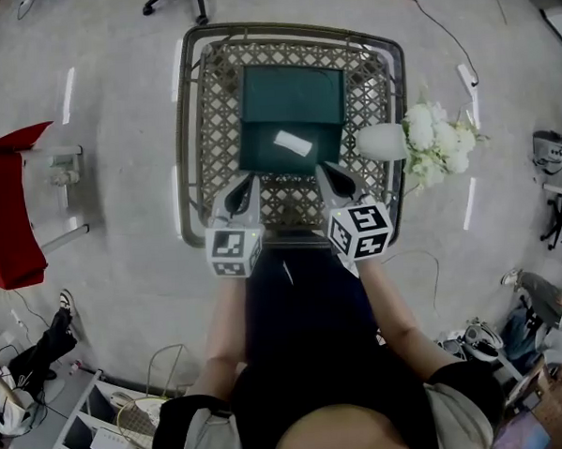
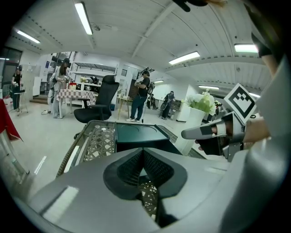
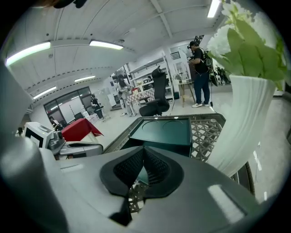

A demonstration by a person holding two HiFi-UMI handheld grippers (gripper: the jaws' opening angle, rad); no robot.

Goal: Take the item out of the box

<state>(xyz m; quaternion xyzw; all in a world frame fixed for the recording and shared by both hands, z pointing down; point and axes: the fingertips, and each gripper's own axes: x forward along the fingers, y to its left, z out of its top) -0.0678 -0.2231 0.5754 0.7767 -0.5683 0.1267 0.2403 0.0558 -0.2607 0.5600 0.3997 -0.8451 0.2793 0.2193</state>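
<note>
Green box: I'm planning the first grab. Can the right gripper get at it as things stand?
Probably yes. The right gripper sits just short of the green box with nothing between them; the white vase stands to its right. Its jaws are shut and must open first.

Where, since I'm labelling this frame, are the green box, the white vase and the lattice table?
green box (image 1: 293,94): head view, on its flat top.
white vase (image 1: 380,141): head view, on its body.
lattice table (image 1: 217,128): head view, bare weave left of the box.
</note>
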